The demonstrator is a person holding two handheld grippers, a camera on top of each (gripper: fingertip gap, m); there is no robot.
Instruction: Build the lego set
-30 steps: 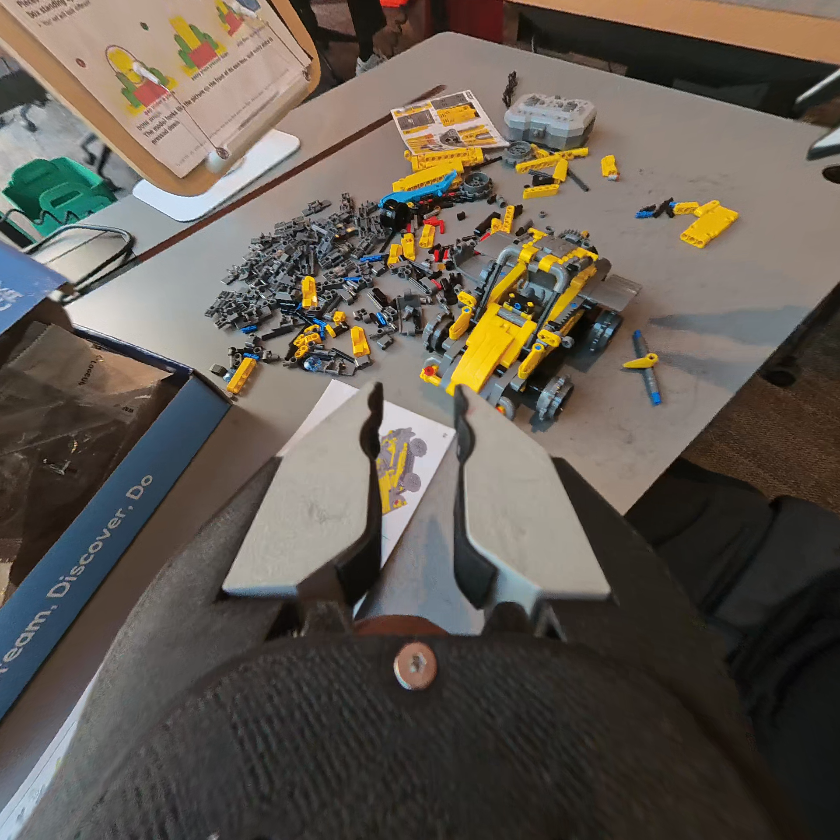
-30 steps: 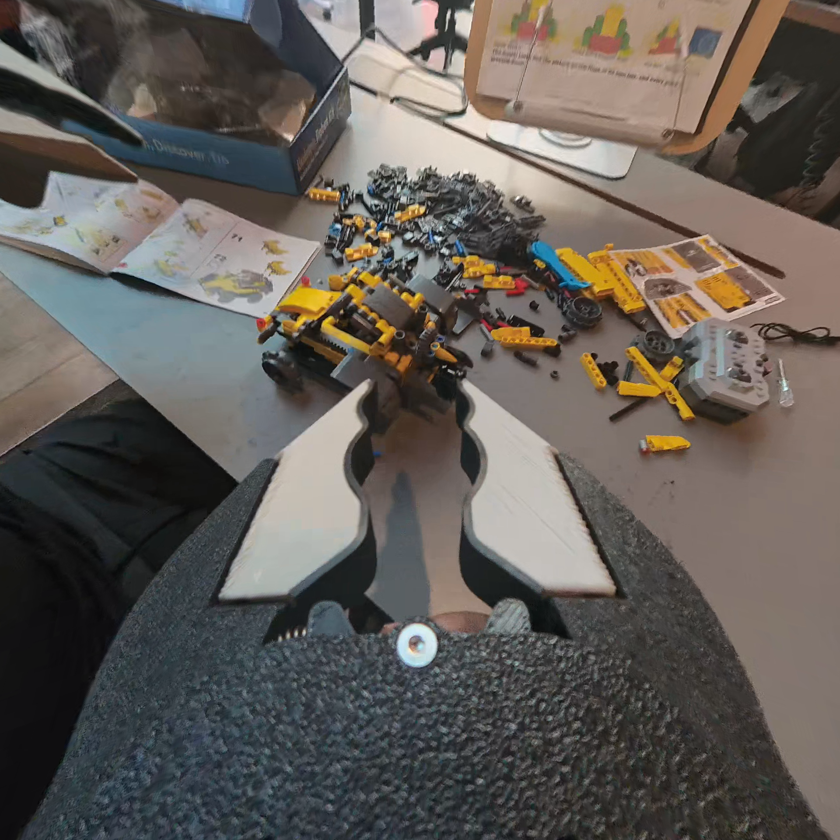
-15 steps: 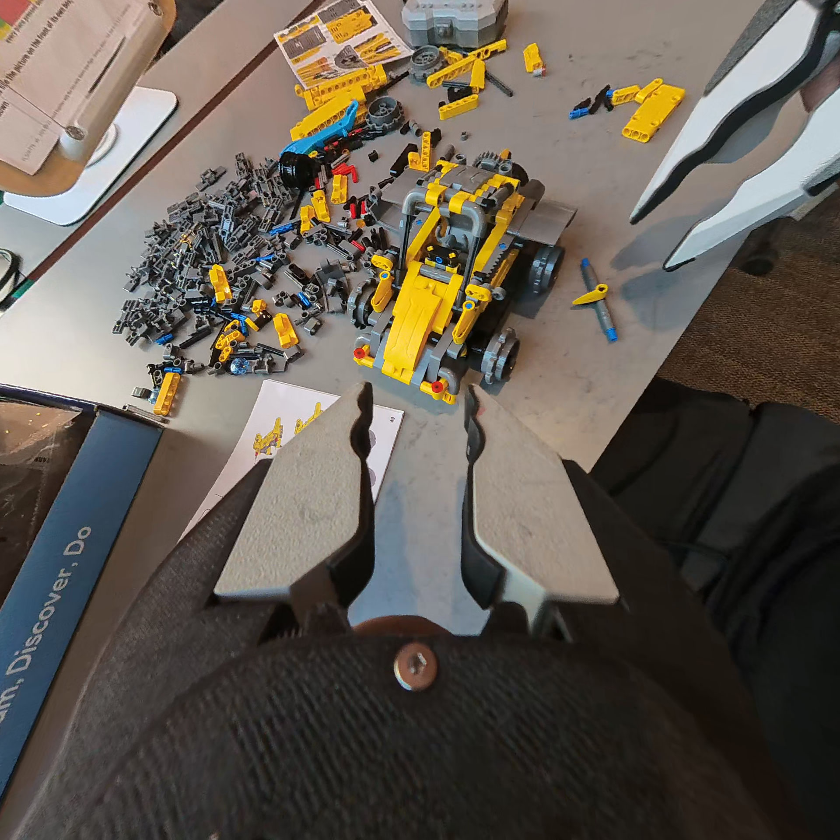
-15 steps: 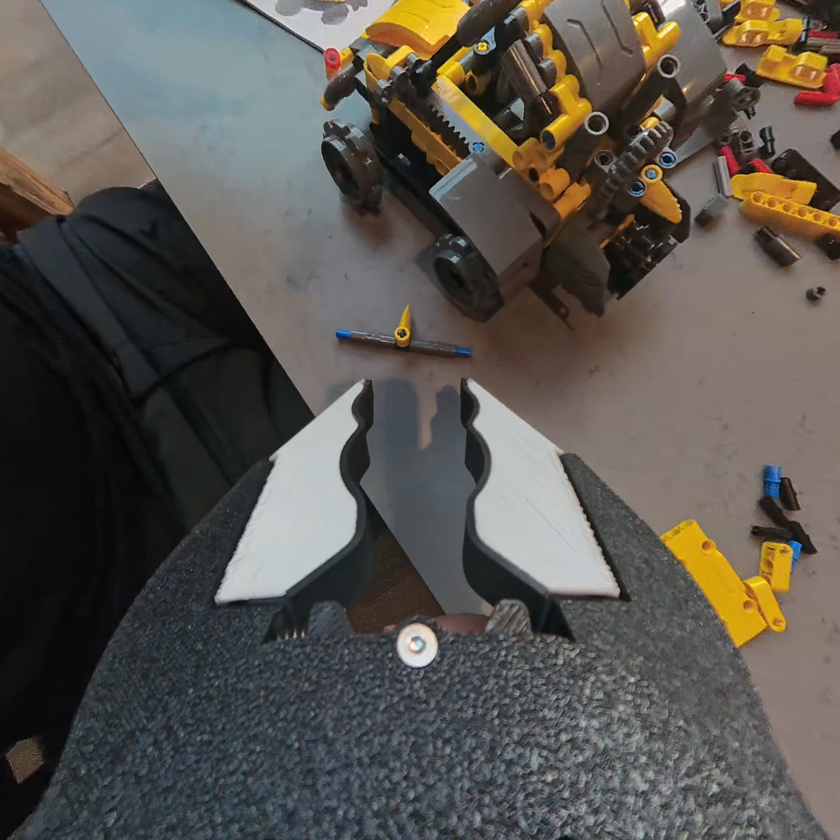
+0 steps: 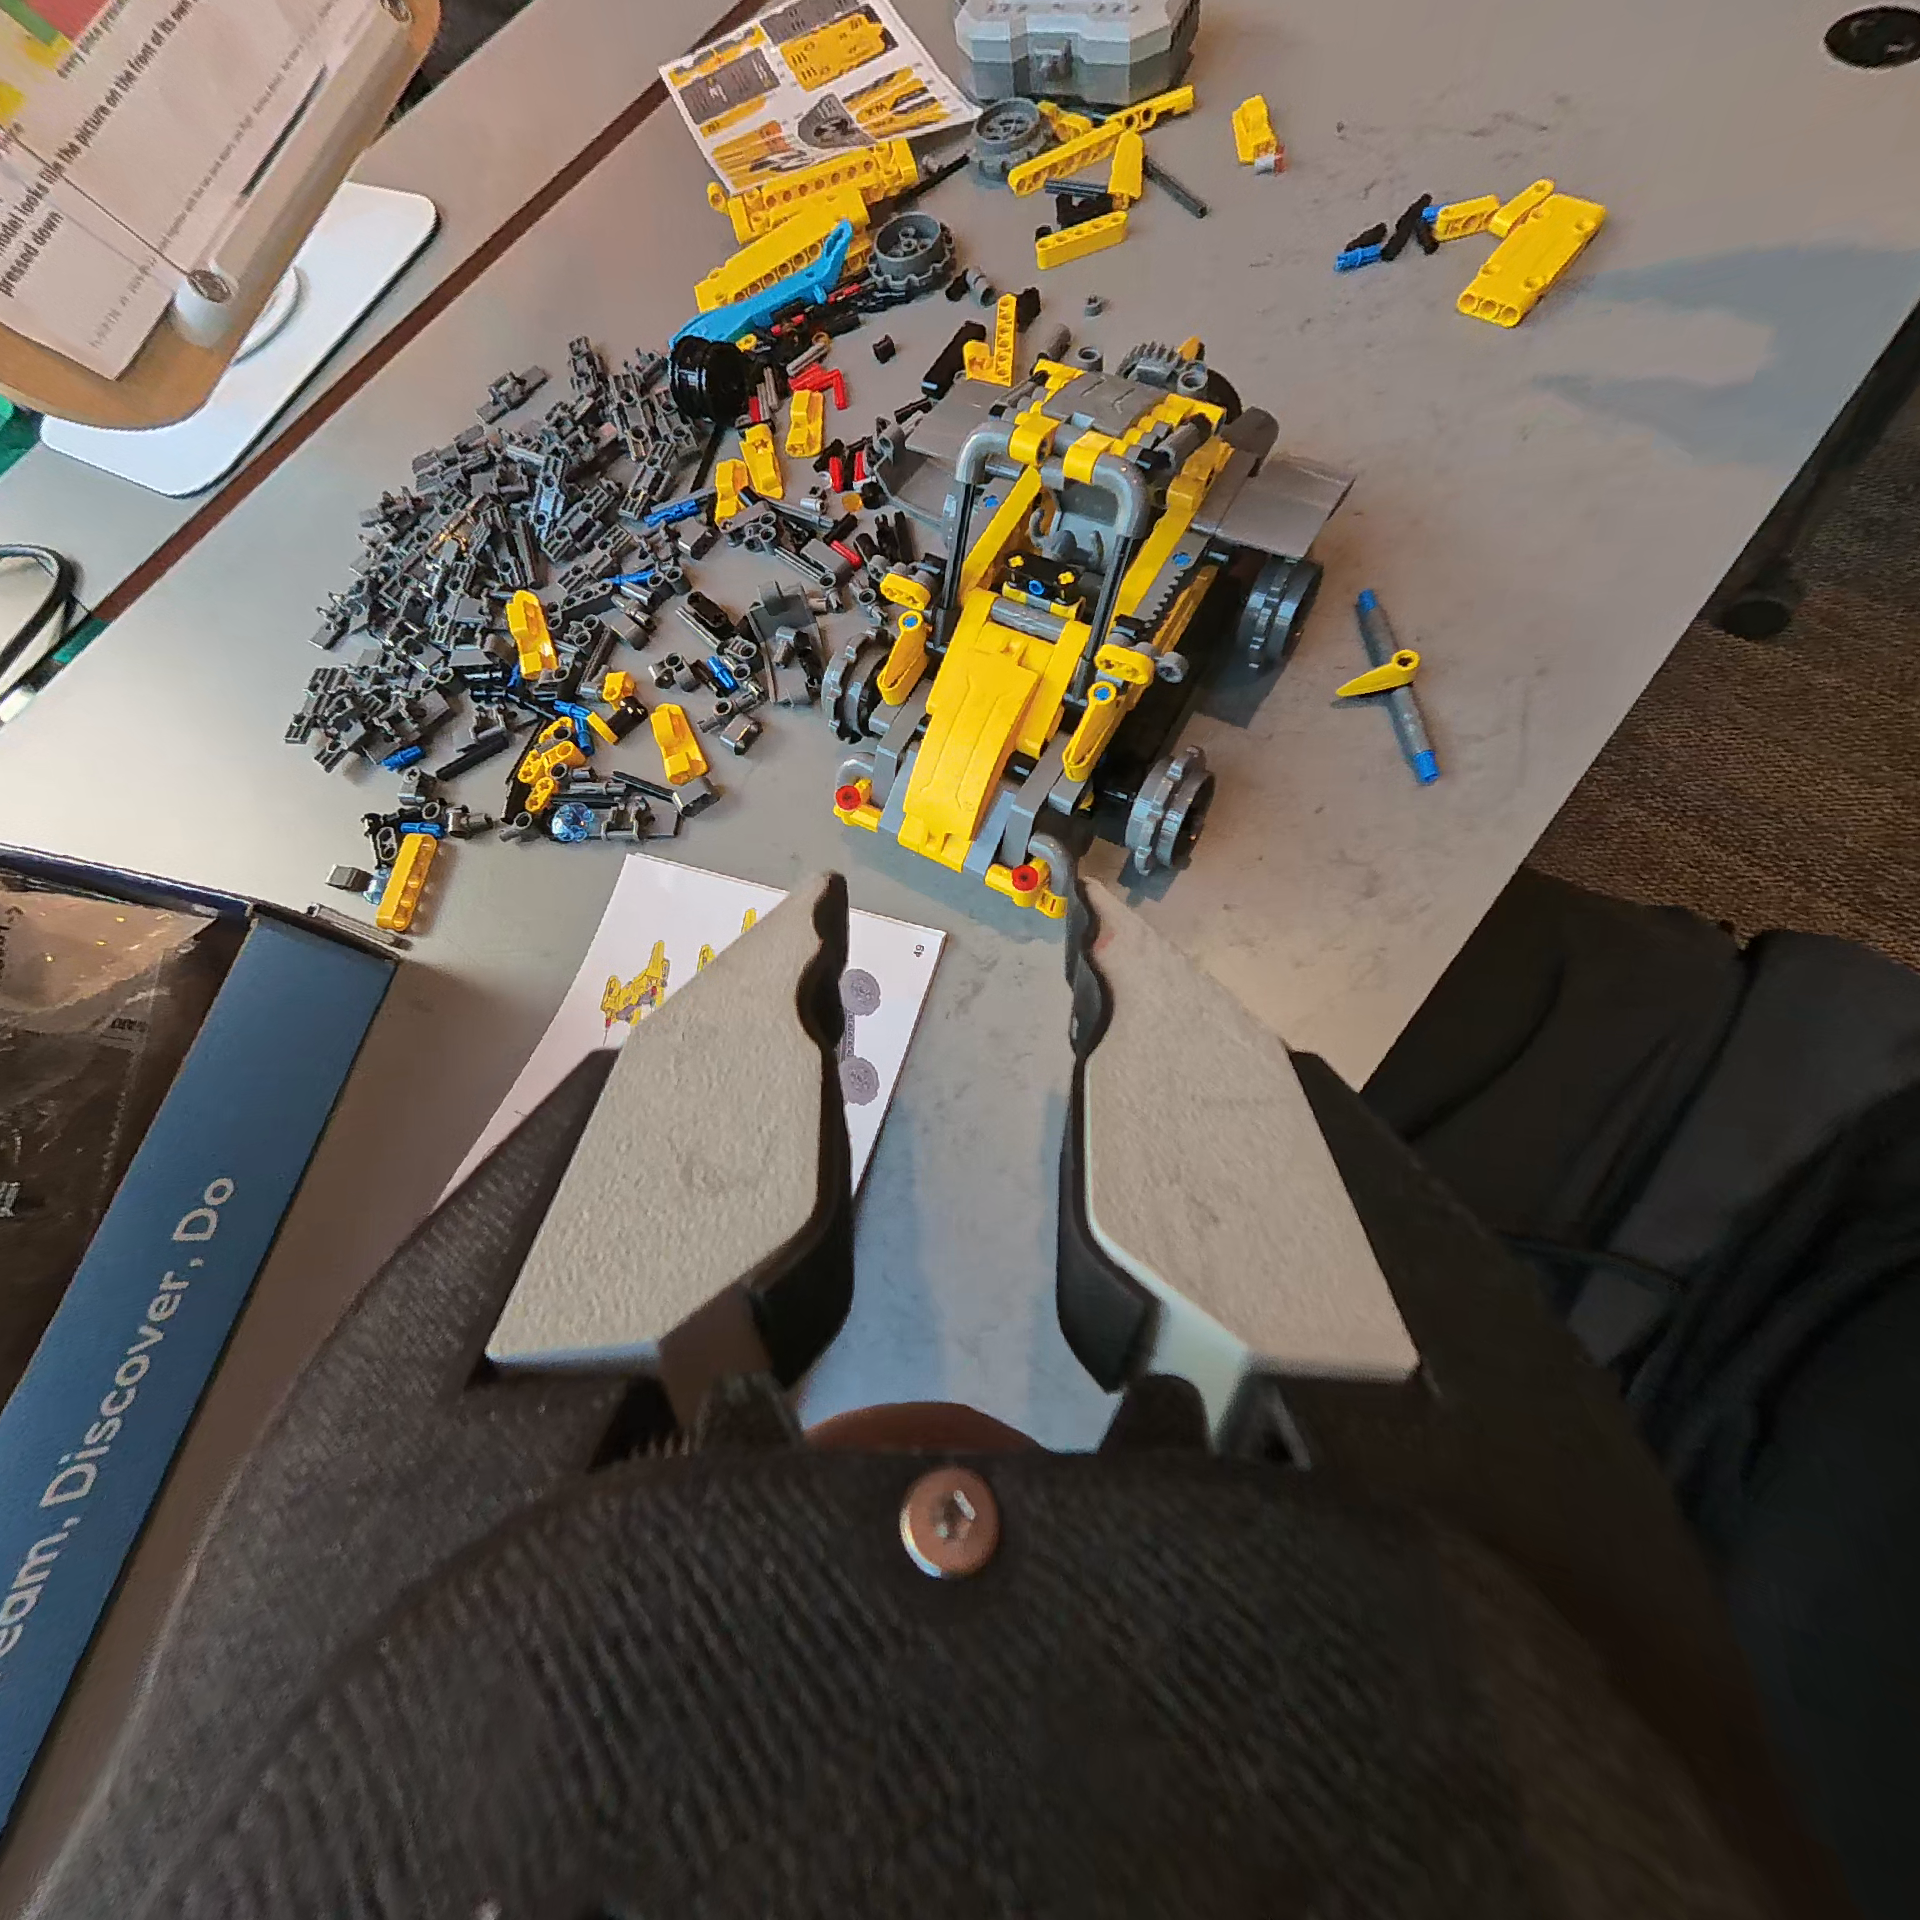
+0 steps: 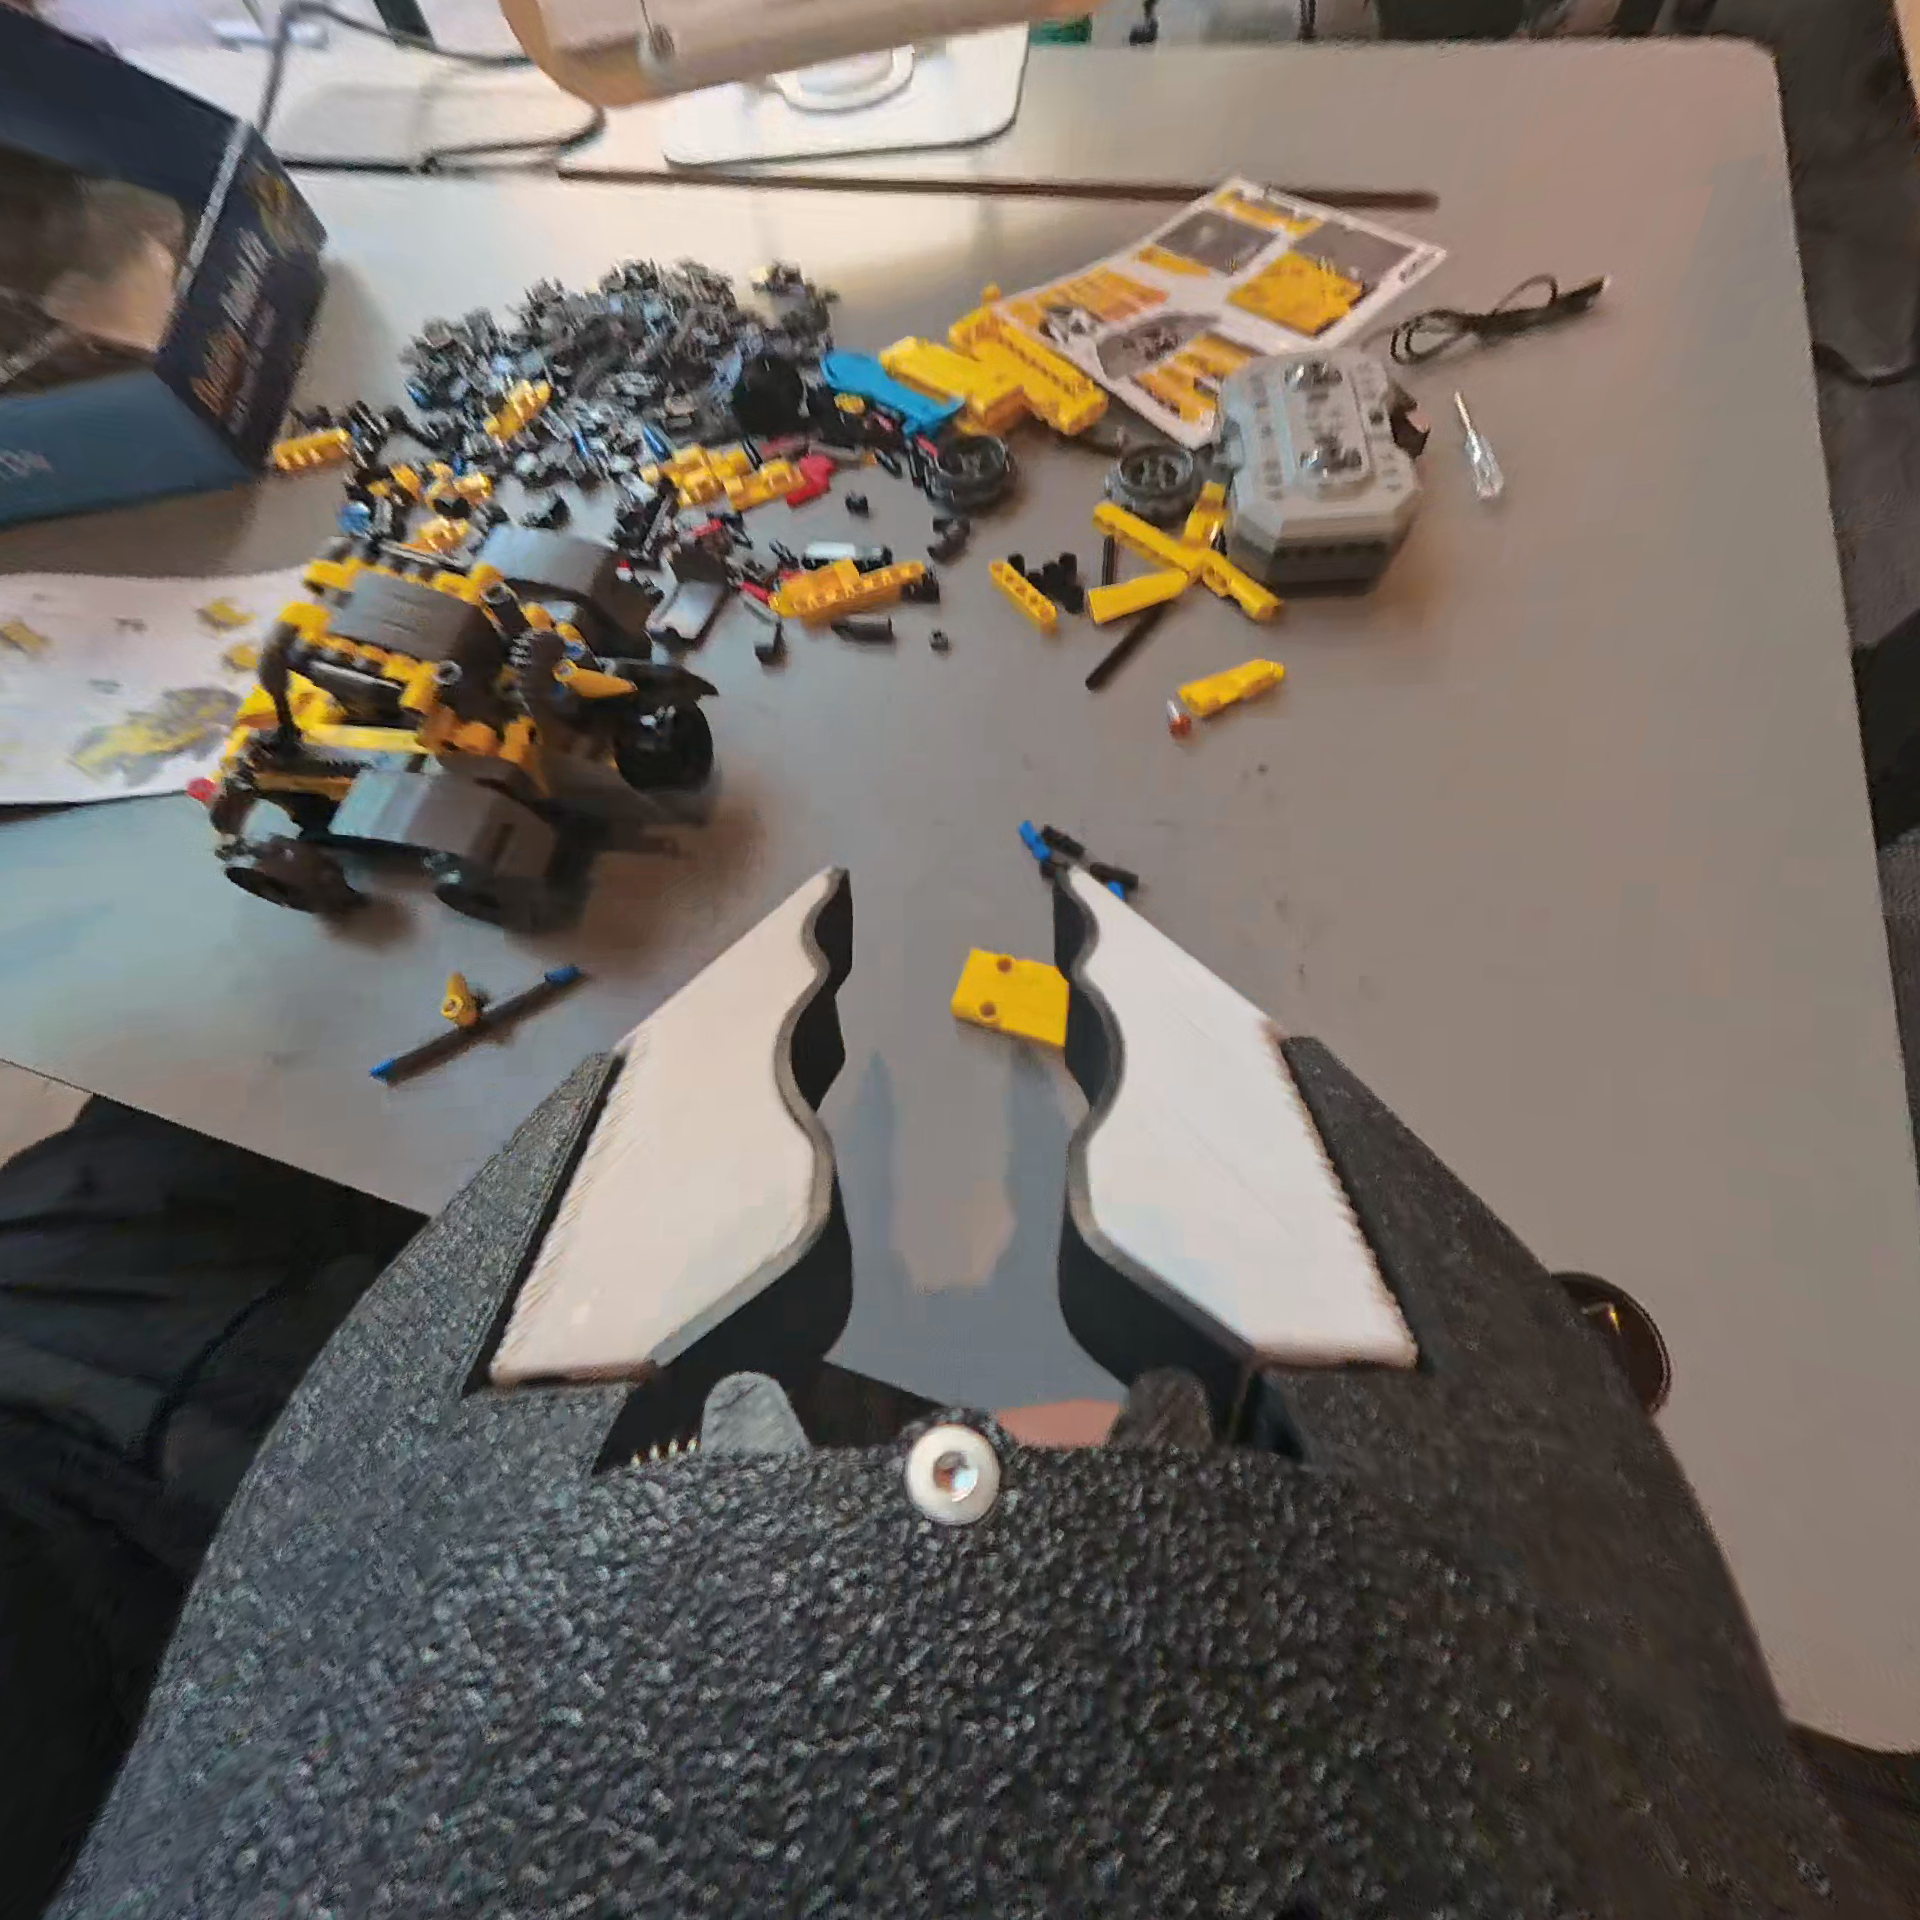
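Grey worktop carries what we see: a yellow brick vehicle beside loose parts. Our left claw hangs wide and empty just before its nose. Our right claw gapes empty over a yellow plate, half hidden by 1 finger. Blur smears the right view.

Tongs (agape) over yellow panel
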